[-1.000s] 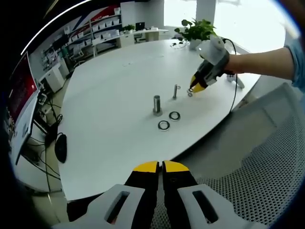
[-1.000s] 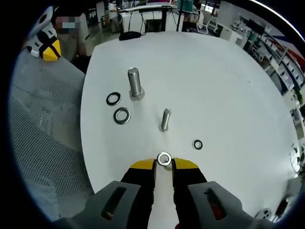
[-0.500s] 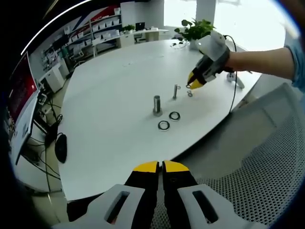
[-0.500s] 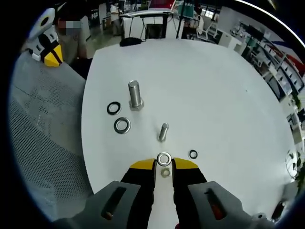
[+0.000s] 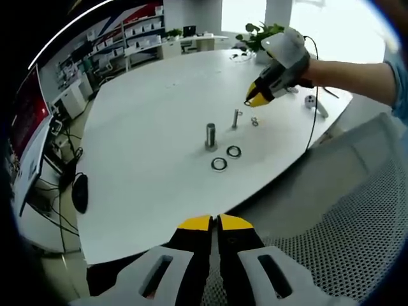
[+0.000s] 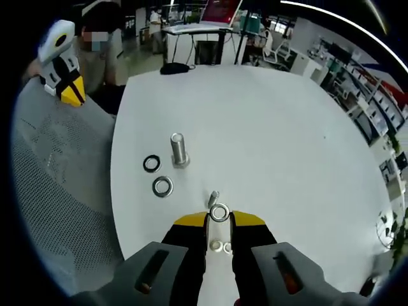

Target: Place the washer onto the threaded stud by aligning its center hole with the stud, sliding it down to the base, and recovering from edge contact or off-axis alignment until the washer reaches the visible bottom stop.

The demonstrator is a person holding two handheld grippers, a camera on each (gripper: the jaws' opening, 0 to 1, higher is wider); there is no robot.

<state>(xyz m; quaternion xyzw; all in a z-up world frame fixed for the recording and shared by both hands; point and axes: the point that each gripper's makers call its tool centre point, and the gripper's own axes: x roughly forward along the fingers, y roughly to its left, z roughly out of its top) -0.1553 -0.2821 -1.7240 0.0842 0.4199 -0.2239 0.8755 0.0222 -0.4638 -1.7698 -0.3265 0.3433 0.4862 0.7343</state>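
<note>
Large white table (image 5: 146, 127) with rounded edge, surface evenly lit. Grey mesh chair back (image 5: 357, 223) beside the table's near edge. Potted green plant (image 5: 258, 35) at the far end, bright window light behind it. Shelving (image 5: 137, 41) along the far wall; desks (image 6: 191, 32) beyond the table. Red screen (image 5: 29, 121) at the side, cables on the floor (image 5: 54, 210) below it.

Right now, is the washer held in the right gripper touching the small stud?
Cannot tell. In the right gripper view the washer overlaps the small stud tip; in the left gripper view the right gripper looks higher, inconclusively.
</note>
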